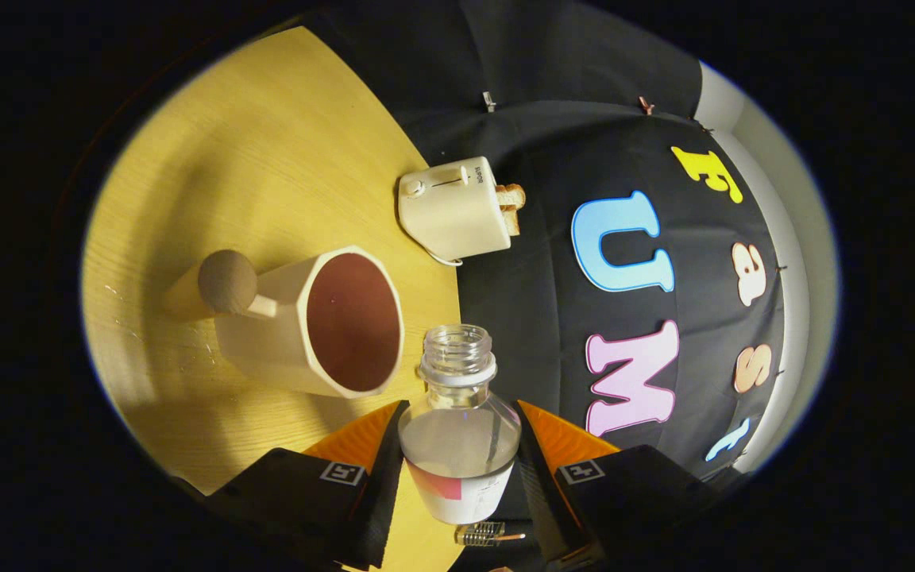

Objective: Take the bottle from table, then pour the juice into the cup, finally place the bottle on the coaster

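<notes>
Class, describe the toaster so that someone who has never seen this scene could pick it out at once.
Start at the wooden table and go to its far edge by the black cloth. Beyond the cup and the open bottle held between the gripper fingers sits the toaster. It alone is a cream box with toast sticking out.

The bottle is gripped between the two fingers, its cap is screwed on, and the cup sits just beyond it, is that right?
Not quite: the bottle has no cap; its threaded neck is open in the gripper view. The rest holds: the gripper holds it between both fingers, and the cup sits just beyond.
</notes>
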The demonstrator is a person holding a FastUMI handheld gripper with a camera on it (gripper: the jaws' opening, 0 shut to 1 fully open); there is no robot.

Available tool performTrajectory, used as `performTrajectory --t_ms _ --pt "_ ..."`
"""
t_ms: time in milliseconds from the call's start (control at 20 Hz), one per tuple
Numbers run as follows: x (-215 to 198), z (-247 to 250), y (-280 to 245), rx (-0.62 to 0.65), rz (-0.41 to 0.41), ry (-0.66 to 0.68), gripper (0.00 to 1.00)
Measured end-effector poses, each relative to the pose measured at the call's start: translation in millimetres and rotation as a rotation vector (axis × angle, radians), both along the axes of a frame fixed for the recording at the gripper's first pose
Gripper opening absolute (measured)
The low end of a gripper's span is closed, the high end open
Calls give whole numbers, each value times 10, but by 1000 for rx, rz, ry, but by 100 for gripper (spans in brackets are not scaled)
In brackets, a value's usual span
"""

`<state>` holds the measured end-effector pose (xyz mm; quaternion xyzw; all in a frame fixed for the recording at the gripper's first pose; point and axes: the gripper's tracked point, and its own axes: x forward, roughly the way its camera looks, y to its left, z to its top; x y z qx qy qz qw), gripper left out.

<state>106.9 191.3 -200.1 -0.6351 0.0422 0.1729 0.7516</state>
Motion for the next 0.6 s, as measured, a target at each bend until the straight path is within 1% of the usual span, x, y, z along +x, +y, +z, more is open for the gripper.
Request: performTrajectory --t_ms 400,600 --pt "54 -110 5 -133 43 -14 73" --pt "63 -110 22 -204 89 -32 73"
